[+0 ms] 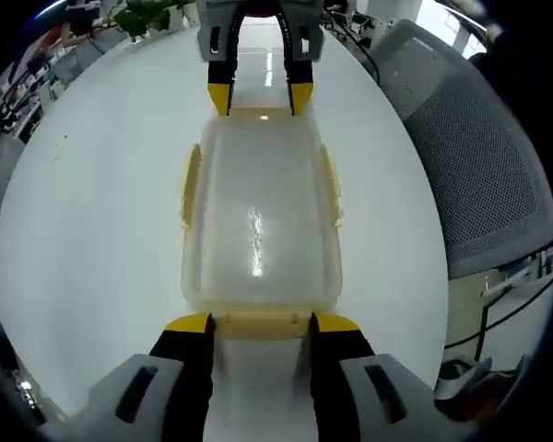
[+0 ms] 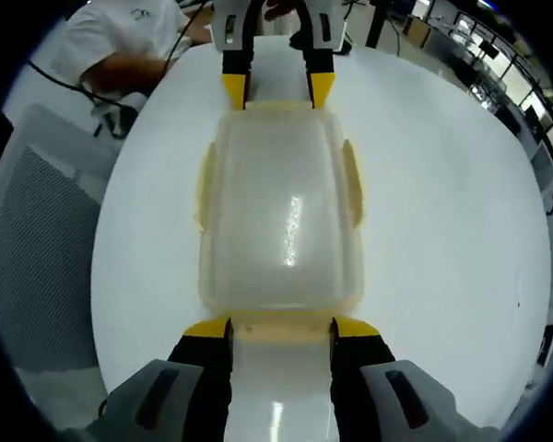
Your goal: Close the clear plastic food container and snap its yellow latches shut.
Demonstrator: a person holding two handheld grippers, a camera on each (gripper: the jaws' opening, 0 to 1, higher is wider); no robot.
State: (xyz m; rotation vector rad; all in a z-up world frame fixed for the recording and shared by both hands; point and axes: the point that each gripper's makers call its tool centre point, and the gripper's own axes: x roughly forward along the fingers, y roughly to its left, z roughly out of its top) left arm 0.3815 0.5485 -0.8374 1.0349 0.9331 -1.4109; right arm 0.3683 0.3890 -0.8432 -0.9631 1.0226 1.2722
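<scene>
A glossy white table carries the work, its surface reflecting ceiling light. In the left gripper view a grey mesh office chair stands at the table's edge, cables trail below it, and a green plant sits at the far end. In the right gripper view another mesh chair is drawn up to the table, a person in a white shirt sits beyond it, and rows of desks recede in the background. The shirt bears a small mark (too small to read); no other writing is legible.

The clear plastic food container lies in the middle of the table with its lid on, lengthways between the two grippers. Nothing can be made out inside through the cloudy lid. Pale yellow latches run along both long sides, and another latch sits at each short end; whether any is snapped down cannot be told.

The left gripper has its yellow-tipped jaws spread apart, one on either side of the near end latch, at the container's rim. The right gripper stands the same way at the opposite end, jaws parted astride that latch and grasping nothing. Each gripper appears at the top of the other's view, tips at the far edge of the lid.
</scene>
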